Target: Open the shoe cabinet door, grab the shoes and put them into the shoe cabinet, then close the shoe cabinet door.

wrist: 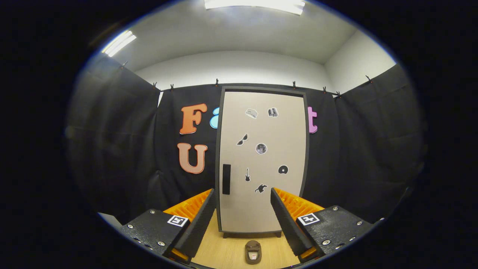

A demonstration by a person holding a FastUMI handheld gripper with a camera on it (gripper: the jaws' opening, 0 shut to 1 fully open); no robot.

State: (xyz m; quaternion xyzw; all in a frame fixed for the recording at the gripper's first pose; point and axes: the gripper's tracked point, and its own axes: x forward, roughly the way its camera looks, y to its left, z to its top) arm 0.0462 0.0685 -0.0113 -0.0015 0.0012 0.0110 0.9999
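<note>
Shoe (253,252) on floor (224,254) before shoe cabinet (261,209) — cabinet against booth wall (354,149).

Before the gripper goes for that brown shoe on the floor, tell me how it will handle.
The shoe looks small and squat between the open gripper fingers, so it is probably light and unlikely to roll or tip. Its upper may give under a squeeze. On the smooth wooden floor it could slide if nudged. The cabinet door looks shut.
</note>
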